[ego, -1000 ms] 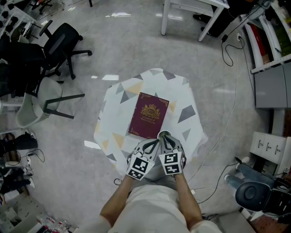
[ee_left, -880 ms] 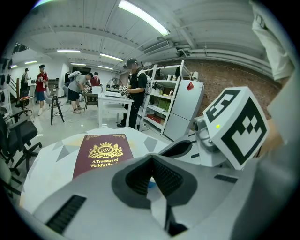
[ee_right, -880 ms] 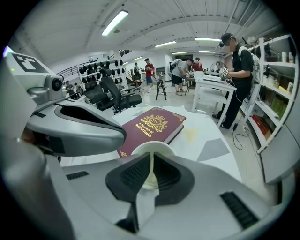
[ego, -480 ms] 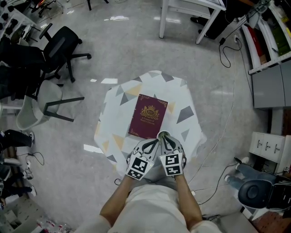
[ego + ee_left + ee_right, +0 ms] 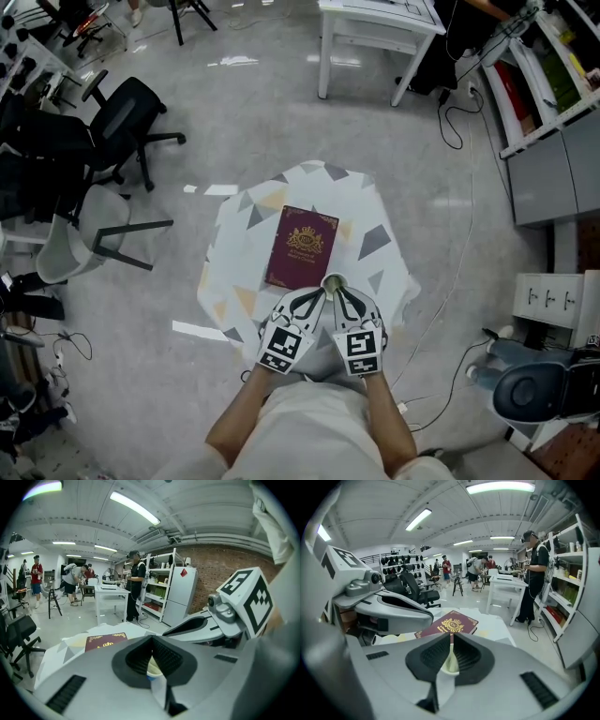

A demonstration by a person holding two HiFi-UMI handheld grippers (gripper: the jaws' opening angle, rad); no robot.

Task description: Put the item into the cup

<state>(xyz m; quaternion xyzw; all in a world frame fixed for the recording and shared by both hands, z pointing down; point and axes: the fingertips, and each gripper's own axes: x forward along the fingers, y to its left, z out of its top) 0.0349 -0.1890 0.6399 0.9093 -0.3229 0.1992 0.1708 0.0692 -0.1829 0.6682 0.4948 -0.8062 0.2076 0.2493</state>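
Observation:
A maroon book with a gold crest [image 5: 301,246] lies flat in the middle of a small table with a patterned cloth [image 5: 239,234]. A pale cup [image 5: 330,280] stands at the table's near edge, just below the book. My left gripper [image 5: 321,292] and right gripper [image 5: 338,292] sit side by side with their tips converging on the cup. In the left gripper view the jaws of the left gripper [image 5: 151,639] meet, and the cup [image 5: 153,668] shows below them. In the right gripper view the right gripper [image 5: 452,637] is also shut, with the cup [image 5: 451,663] beneath and the book [image 5: 449,624] beyond.
Grey floor surrounds the table. Black office chairs [image 5: 131,103] and a pale chair [image 5: 89,220] stand to the left. A white table [image 5: 375,28] is at the back, shelving [image 5: 553,84] to the right. Cables [image 5: 459,272] trail on the floor. People stand far off.
The head view has shifted a little, so the table sits slightly higher in frame. Both grippers stay together at the table's near edge by the cup.

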